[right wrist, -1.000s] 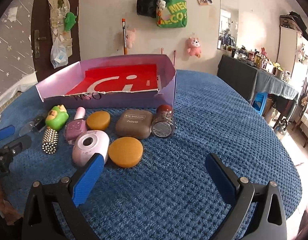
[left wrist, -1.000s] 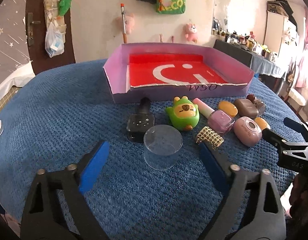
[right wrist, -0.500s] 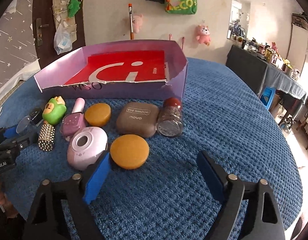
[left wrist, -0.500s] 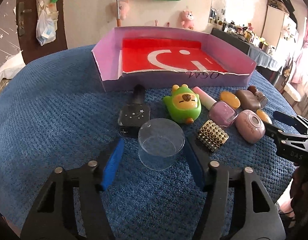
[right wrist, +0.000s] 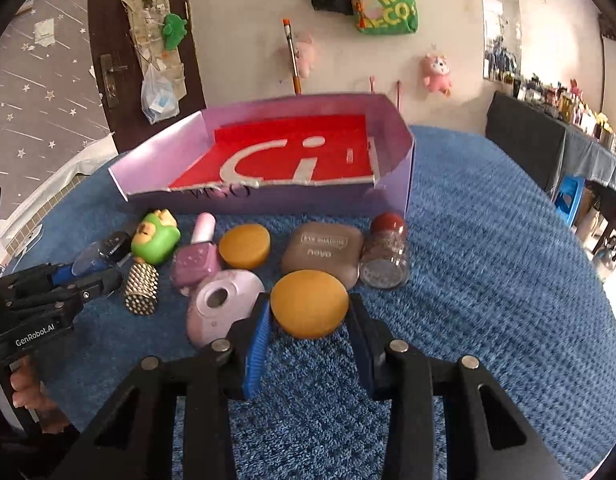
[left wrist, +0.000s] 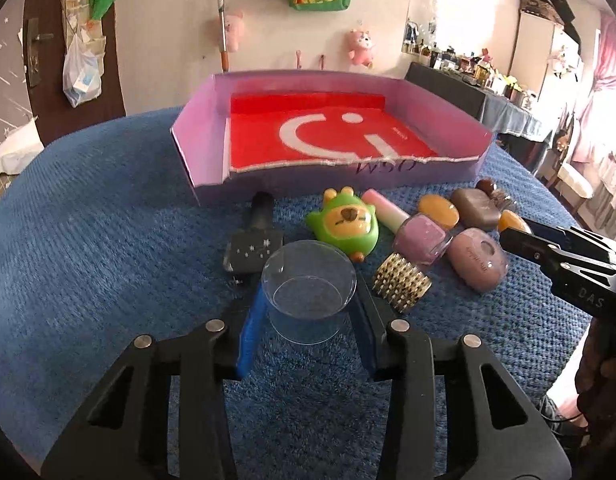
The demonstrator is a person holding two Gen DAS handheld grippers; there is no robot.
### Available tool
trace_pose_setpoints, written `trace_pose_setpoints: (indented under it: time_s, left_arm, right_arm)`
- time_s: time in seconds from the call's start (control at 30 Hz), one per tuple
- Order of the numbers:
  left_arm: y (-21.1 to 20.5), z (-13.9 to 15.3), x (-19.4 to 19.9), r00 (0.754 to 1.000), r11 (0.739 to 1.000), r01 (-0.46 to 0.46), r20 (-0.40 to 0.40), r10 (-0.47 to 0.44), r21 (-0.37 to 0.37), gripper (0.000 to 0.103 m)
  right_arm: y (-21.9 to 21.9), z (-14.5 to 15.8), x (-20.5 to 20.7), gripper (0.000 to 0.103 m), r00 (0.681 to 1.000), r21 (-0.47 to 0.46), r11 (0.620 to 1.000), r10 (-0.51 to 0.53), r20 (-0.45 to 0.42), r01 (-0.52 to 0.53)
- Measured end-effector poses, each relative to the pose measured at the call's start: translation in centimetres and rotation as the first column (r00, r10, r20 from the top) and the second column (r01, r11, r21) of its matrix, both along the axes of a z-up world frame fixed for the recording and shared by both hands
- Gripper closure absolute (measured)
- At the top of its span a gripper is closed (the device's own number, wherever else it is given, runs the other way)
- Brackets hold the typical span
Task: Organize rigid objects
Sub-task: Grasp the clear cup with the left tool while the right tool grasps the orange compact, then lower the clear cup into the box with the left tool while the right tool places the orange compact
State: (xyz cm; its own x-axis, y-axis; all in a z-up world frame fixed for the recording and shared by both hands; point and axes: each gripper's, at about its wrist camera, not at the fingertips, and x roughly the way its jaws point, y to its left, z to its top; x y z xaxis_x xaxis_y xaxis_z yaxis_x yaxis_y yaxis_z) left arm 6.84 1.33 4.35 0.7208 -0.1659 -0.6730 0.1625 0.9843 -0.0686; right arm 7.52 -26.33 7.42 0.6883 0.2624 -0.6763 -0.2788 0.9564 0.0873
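Observation:
My left gripper (left wrist: 308, 316) is shut on a clear plastic cup (left wrist: 309, 285) that stands on the blue cloth. My right gripper (right wrist: 310, 320) is shut on a flat orange disc (right wrist: 310, 303). A purple box with a red liner (left wrist: 332, 136) lies open behind the row of objects; it also shows in the right wrist view (right wrist: 267, 164). In the row are a black bottle (left wrist: 253, 246), a green bear toy (left wrist: 346, 226), a purple nail polish bottle (left wrist: 422, 236), a studded gold cylinder (left wrist: 402, 282) and a pink oval case (left wrist: 478, 258).
A second orange disc (right wrist: 245, 246), a brown eyeshadow case (right wrist: 323, 252) and a red-capped glitter jar (right wrist: 386, 258) lie near the box's front wall. Blue cloth (right wrist: 508, 280) stretches to the right of them. A dark side table (right wrist: 548, 148) stands at far right.
Both grippers moved forward and closed: the left onto the clear cup, the right onto the near orange disc. The other objects stayed put.

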Motion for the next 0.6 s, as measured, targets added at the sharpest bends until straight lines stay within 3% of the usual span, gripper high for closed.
trace_pose_setpoints:
  time_s: [0.6]
  left_arm:
    - [0.7,3.3,1.3,0.999,1.0,-0.002,0.046,0.002,0.001,0.065]
  right_arm:
    - [0.3,2.9,1.2,0.063,0.999,0.008,1.0,0.019,0.047,-0.019]
